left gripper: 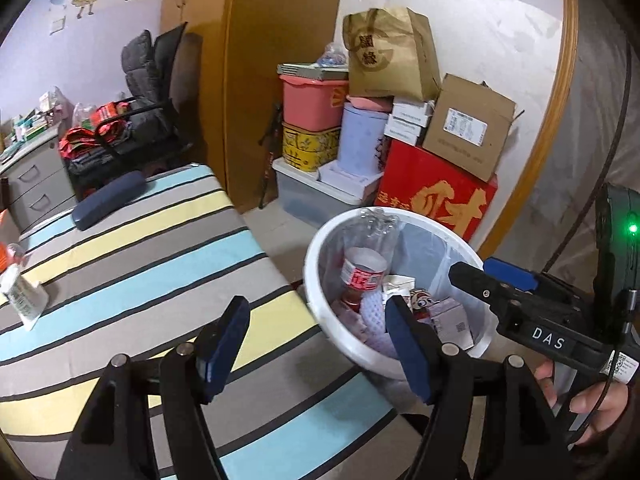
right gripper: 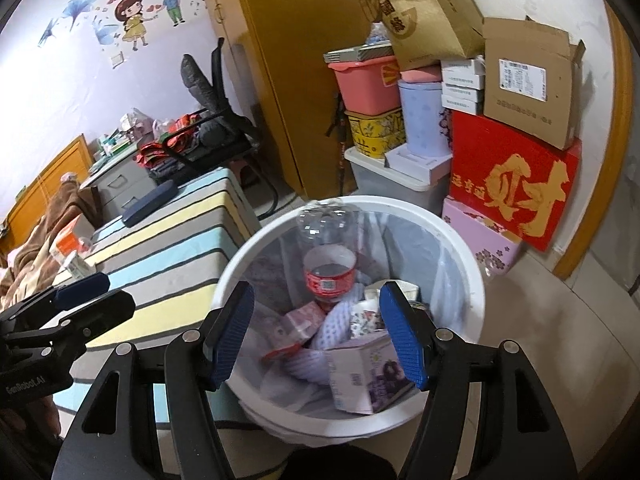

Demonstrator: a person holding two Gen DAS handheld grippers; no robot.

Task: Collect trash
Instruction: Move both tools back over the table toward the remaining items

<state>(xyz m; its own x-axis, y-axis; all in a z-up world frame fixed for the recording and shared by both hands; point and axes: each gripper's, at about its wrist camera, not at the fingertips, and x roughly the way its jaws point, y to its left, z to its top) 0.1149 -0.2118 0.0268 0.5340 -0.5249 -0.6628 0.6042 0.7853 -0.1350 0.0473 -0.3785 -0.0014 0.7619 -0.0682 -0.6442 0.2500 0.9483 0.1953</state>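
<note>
A white trash bin [right gripper: 460,280] stands on the floor beside the striped bed [left gripper: 140,248]; it also shows in the left wrist view [left gripper: 316,292]. Inside lie a clear plastic bottle with a red label [right gripper: 328,268], a purple carton [right gripper: 368,376], white foam netting and paper scraps. My right gripper [right gripper: 316,332] is open and empty, held just above the bin. My left gripper [left gripper: 316,344] is open and empty over the bed's edge, left of the bin. A white tube [left gripper: 24,296] and an orange box [right gripper: 70,240] lie on the bed.
Stacked boxes, a red carton [right gripper: 516,184], a pink tub [right gripper: 368,80] and a brown paper bag [right gripper: 428,12] crowd the corner behind the bin. A dark case [left gripper: 108,200] lies on the bed. A chair [left gripper: 148,100] and grey drawers [left gripper: 32,188] stand beyond.
</note>
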